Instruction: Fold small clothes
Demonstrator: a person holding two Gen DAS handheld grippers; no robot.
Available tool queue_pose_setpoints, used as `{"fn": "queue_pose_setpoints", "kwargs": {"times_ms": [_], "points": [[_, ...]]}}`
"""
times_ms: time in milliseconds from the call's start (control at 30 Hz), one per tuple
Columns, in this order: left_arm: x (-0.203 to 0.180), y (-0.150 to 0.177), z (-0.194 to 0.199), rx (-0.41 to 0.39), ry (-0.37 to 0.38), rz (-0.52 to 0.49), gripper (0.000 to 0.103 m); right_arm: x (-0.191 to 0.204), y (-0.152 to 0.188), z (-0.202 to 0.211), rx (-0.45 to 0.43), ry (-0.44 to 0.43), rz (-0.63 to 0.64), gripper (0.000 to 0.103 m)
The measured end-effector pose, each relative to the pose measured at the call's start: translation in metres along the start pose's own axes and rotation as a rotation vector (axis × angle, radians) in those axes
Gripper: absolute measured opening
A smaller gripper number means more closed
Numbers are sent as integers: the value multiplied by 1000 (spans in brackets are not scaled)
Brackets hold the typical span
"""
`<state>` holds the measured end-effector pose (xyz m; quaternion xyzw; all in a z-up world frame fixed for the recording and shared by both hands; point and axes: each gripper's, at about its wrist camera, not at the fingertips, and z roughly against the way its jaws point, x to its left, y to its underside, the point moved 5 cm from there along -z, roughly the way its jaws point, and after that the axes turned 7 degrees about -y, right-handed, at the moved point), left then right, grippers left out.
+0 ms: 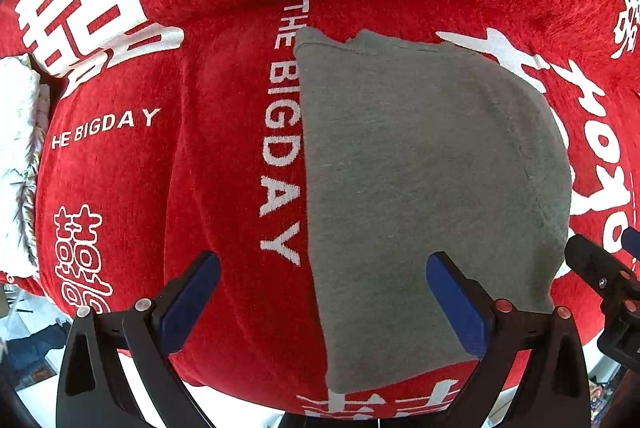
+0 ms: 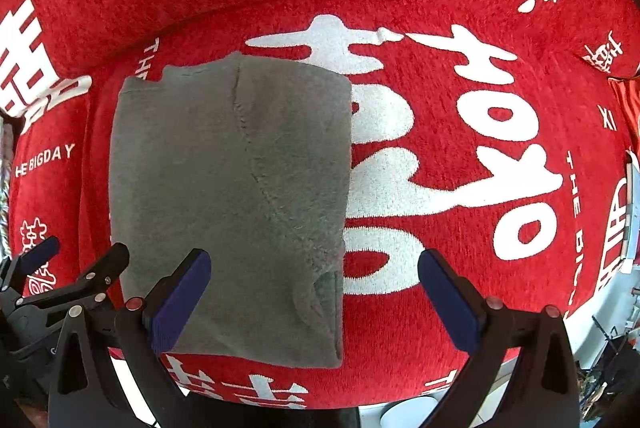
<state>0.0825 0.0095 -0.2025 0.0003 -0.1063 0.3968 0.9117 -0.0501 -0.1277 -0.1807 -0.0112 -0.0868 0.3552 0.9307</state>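
1 grey garment (image 1: 432, 196) is seen, folded into a tall rectangle and laid flat on a red cover (image 1: 224, 308) printed with white characters and "THE BIGDAY" lettering. In the right wrist view the garment (image 2: 228, 204) sits left of centre, with 1 seam running diagonally down it and a small fold near its lower right corner. Whether the surface under the cover is a table or a cushion cannot be told.

2 grippers are counted, each with 2 blue-padded fingers. The left gripper (image 1: 324, 304) is held with its fingers wide apart and nothing between them; 1 finger (image 1: 456, 304) is seen over the garment, the other over bare cover. The right gripper (image 2: 316, 304) is likewise spread, empty, with its left finger (image 2: 180, 304) over the garment's lower edge; contact cannot be judged. Each gripper is glimpsed at the edge of the other's view, partly cut off.

At the far left, a white fringed cloth (image 1: 18, 164) is cut by the frame. The garment's upper edge looks uneven, with layers hard to separate. Below the cover, floor clutter is blurred.
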Motion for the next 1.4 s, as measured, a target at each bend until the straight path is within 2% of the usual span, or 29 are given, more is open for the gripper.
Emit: {"fn": "queue_pose_setpoints", "kwargs": {"times_ms": [1167, 1400], "points": [[-24, -9, 7, 13, -59, 23, 103, -23, -8, -13, 37, -35, 45, 103], [-23, -10, 6, 26, -24, 53, 103, -26, -9, -14, 43, -40, 40, 103]]}}
